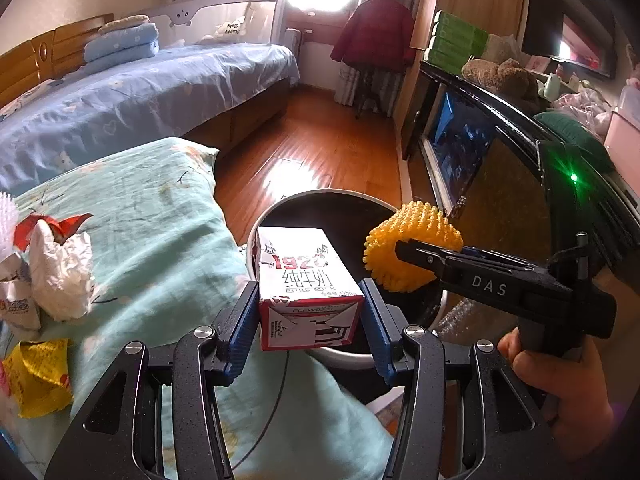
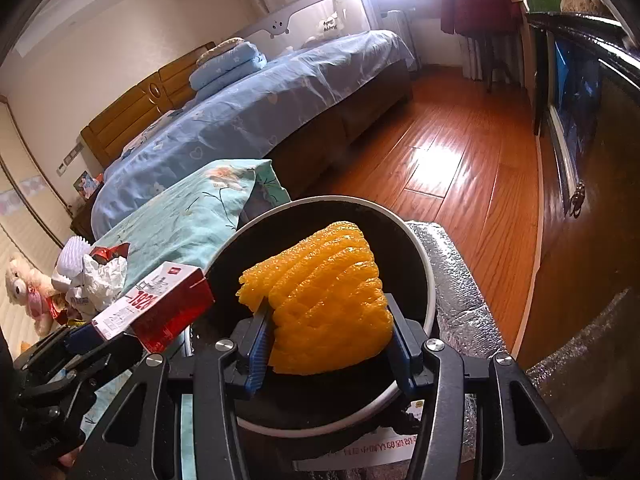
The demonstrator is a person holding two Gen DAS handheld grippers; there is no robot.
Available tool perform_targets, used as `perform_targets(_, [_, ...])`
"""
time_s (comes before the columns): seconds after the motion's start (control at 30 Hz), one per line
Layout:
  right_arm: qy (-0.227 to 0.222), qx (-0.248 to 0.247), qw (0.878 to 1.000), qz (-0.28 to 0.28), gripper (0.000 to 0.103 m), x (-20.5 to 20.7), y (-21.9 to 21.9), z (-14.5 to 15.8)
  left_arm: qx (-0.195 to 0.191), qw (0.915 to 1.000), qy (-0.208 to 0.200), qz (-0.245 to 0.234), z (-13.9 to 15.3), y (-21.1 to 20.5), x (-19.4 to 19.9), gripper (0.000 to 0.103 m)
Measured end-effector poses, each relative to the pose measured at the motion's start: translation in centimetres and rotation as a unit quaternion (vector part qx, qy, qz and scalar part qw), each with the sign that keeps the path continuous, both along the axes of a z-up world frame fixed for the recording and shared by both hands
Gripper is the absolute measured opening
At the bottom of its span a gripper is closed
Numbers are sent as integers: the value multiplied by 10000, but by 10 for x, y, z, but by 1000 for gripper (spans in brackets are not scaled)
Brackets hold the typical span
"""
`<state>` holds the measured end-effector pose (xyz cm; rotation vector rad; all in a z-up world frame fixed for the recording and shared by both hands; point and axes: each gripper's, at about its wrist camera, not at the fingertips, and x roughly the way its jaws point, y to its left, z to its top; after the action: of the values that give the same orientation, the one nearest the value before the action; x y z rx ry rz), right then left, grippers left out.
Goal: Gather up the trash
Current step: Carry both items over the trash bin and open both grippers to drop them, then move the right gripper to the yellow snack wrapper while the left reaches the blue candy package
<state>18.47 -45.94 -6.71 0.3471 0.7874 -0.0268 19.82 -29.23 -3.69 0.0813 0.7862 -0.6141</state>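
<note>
At the bottom centre of the left wrist view, a red and white milk carton point(image 1: 310, 288) is pinched between the blue pads of the left gripper point(image 1: 310, 312), and it is held over the near rim of a round black bin point(image 1: 340, 200) with a white edge. At the lower centre of the right wrist view, a yellow foam fruit net point(image 2: 320, 300) is clamped in the right gripper point(image 2: 326, 344), directly above the dark inside of the bin. In the left view, the right gripper is seen at the right, gripped by a hand point(image 1: 560, 392). At the lower left, crumpled white paper point(image 1: 60, 276) and a yellow wrapper point(image 1: 38, 376) are left lying on a green floral pillow point(image 1: 160, 220). Farther off, a bed with blue sheets point(image 1: 140, 92) and a wooden floor point(image 1: 320, 140) are seen, and a red coat point(image 1: 374, 32) is hung near the bright window
</note>
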Motion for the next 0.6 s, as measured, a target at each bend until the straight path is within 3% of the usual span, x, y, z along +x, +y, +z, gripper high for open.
perform_targets(0.37, [90,103,9999,-55,58,9,-10,-2,114,9998,128,-66,-6,-10,8,50])
perform_targets(0.5, [141,157,9997,-127,71,11,-15,-2,141,9997,194,20,-8,-4,6,66])
perform_targets(0.6, [127,218,9995,-173,83,9,-17,-1,87,9997,189,95,-7,8,1,68])
